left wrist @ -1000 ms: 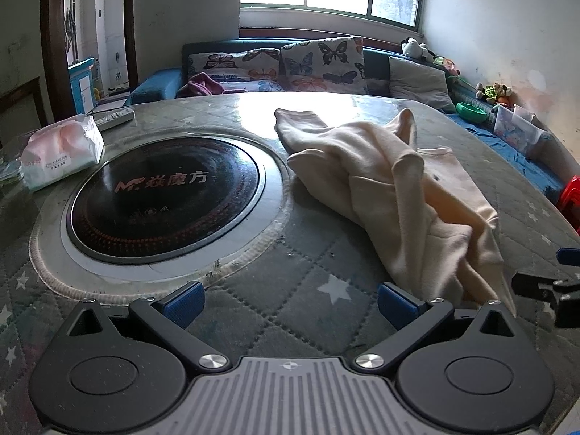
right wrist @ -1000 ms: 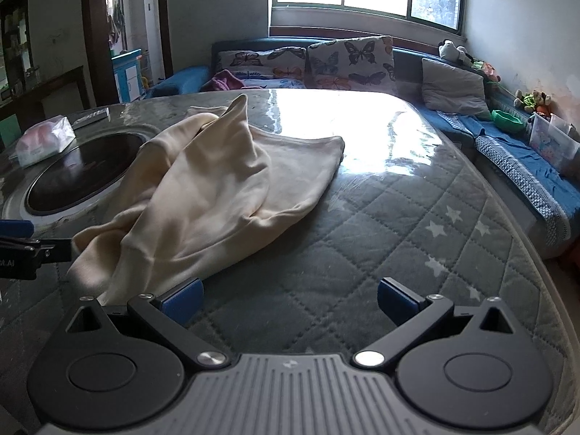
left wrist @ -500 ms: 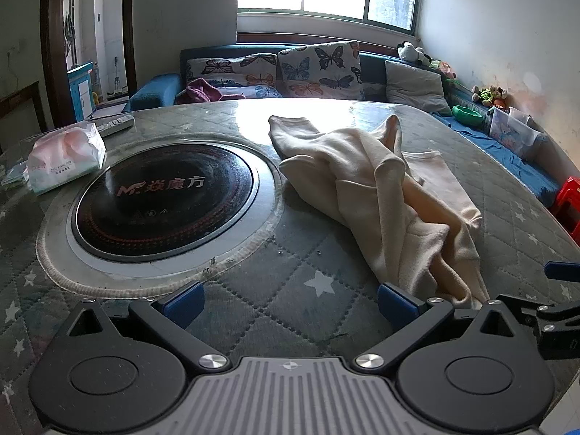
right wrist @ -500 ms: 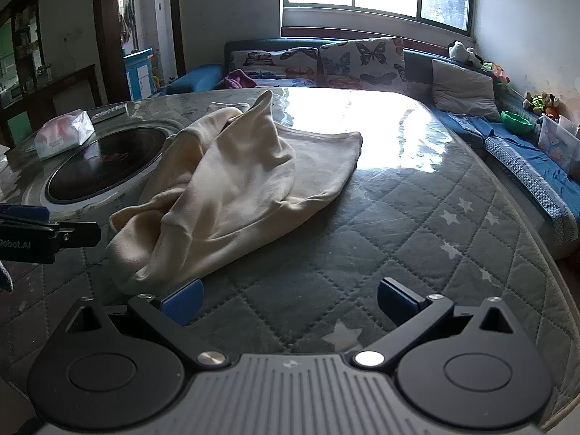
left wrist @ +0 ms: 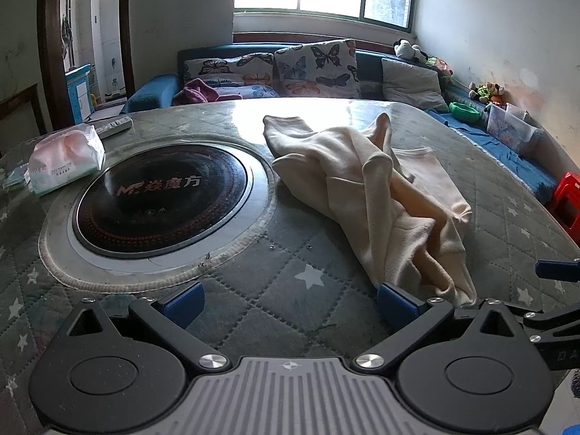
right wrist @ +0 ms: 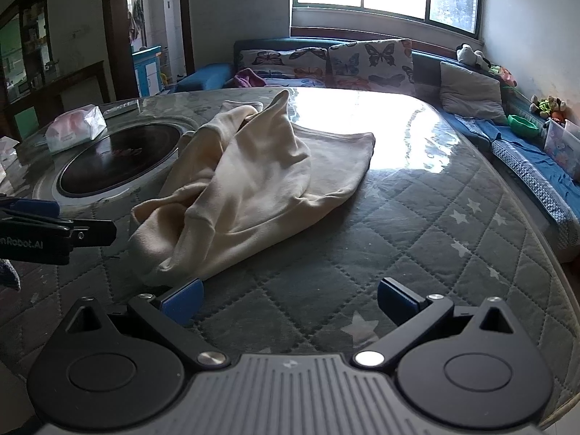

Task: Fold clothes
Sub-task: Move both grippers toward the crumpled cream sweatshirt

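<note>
A cream garment (left wrist: 366, 188) lies crumpled in a heap on the quilted table cover (left wrist: 253, 282), just right of the round black hotplate (left wrist: 163, 192). In the right wrist view the same cream garment (right wrist: 253, 185) spreads from the hotplate toward the table's middle. My left gripper (left wrist: 290, 301) is open above the cover, its right pad close to the garment's near hem, nothing held. My right gripper (right wrist: 290, 299) is open too, its left pad beside the near edge of the heap. Each gripper shows at the side of the other's view.
A tissue pack (left wrist: 65, 159) and a remote (left wrist: 116, 125) lie at the table's left rear. A sofa with butterfly cushions (left wrist: 315, 69) runs behind the table. A red stool (left wrist: 567, 199) stands off the right edge. Quilted cover (right wrist: 435, 246) stretches right of the garment.
Both grippers have drawn back toward the table's near edge, and the garment now lies farther ahead of them. The garment's near hem has settled lower on the cover.
</note>
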Available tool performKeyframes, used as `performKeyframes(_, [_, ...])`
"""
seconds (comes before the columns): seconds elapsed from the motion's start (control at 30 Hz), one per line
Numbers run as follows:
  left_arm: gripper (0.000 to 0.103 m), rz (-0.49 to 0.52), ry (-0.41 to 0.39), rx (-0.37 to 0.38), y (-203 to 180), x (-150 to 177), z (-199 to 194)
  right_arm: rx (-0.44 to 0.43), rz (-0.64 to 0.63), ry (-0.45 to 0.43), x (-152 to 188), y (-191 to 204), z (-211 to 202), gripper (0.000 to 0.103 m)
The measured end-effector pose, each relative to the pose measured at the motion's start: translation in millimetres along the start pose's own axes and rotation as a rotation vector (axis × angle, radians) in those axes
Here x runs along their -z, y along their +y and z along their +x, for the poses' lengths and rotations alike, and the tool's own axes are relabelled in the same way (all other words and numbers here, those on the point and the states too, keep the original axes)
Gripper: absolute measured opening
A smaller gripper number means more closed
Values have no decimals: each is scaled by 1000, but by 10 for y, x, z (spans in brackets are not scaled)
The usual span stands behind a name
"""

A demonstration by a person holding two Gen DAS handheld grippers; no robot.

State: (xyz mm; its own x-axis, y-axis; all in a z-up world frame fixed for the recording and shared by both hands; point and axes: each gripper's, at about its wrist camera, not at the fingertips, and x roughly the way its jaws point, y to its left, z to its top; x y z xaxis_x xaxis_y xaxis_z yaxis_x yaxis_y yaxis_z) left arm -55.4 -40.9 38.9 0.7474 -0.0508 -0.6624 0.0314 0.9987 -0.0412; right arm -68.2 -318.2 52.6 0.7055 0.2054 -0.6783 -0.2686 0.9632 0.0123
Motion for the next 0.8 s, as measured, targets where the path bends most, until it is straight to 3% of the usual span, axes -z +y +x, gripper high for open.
performKeyframes(0.8, [103, 29, 32, -15, -82, -28, 37, -34, -18, 24, -19, 106, 90, 103])
